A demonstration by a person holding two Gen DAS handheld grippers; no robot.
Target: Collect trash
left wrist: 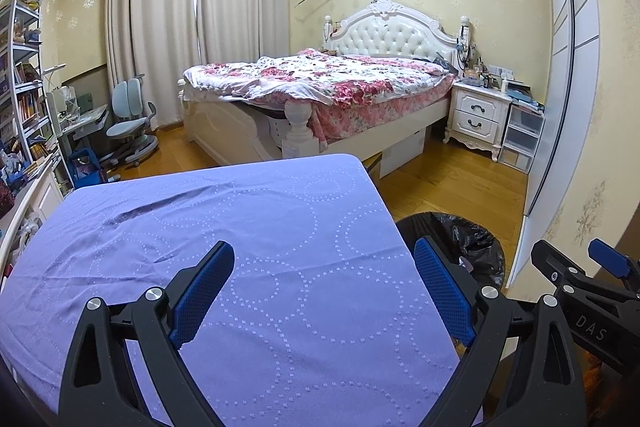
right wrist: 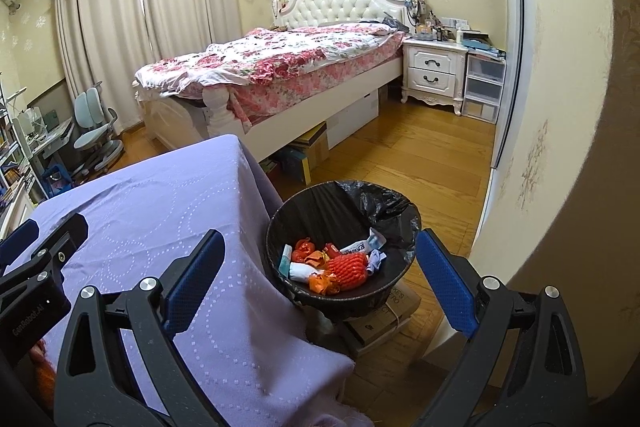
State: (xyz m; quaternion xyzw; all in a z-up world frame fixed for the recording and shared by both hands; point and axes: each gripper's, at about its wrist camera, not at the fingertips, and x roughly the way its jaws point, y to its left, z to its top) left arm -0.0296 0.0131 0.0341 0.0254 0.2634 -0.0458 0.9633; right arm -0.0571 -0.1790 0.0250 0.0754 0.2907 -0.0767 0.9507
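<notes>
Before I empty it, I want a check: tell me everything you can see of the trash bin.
The trash bin is round and dark, lined with a black plastic bag folded over its rim. It stands upright beside the purple-covered table, apparently raised on flat boxes. Inside lie an orange foam net, orange scraps and white wrappers, covering the bottom. Neither gripper touches it.

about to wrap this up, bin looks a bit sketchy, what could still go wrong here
The bin seems to stand on a box rather than the floor, right beside the draped cloth; a nudge or a snagged cloth might tip it and spill the trash. The bag looks slumped at the far rim, so later drops could slip outside it.
</notes>
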